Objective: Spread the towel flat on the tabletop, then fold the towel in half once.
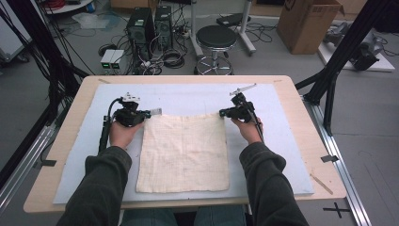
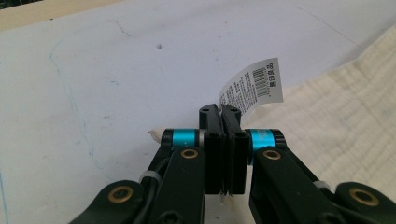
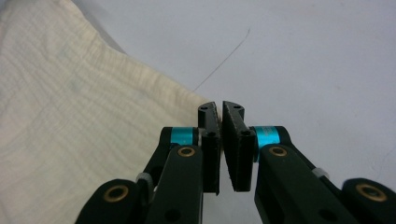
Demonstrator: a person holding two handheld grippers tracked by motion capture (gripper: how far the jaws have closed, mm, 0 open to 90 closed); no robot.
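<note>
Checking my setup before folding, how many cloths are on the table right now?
1. A cream cloth lies flat mid-table on the pale mat, its far corners at the left gripper and right gripper.

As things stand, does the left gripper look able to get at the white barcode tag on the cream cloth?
Probably yes: the left gripper sits shut right beside the tag, nothing between them.

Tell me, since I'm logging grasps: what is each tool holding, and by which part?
Both grip the cream cloth by its far corners: left tool the corner beside the label, right tool the other.
</note>
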